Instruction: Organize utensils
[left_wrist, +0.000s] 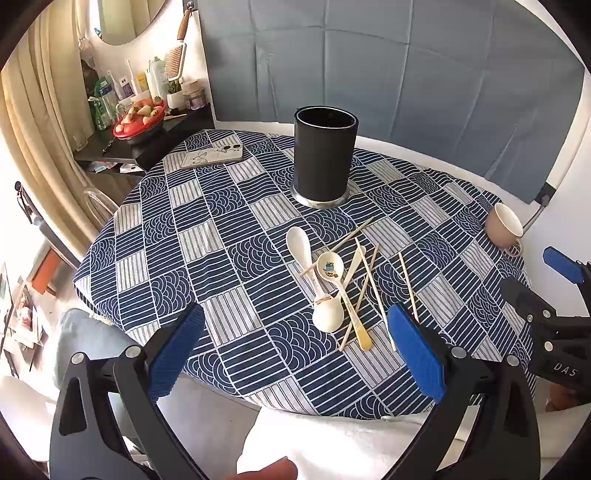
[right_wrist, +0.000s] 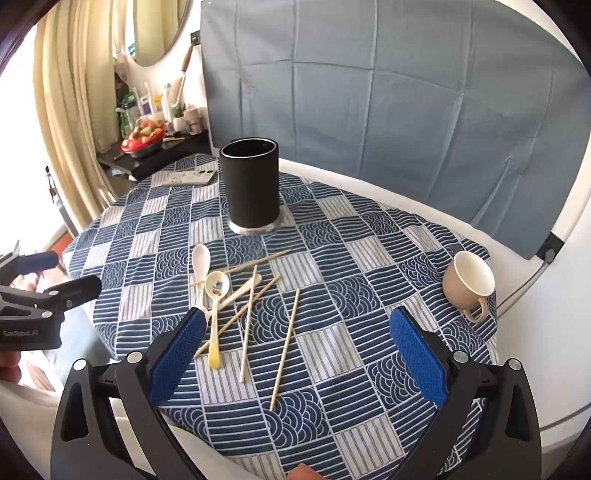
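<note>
Reading the heap of ceramic spoons and chopsticks crossed mid-tablecloth as loose stock for the black holder standing upright beyond it, I note my left gripper and right gripper both spread wide, hovering, gripping nothing.
</note>
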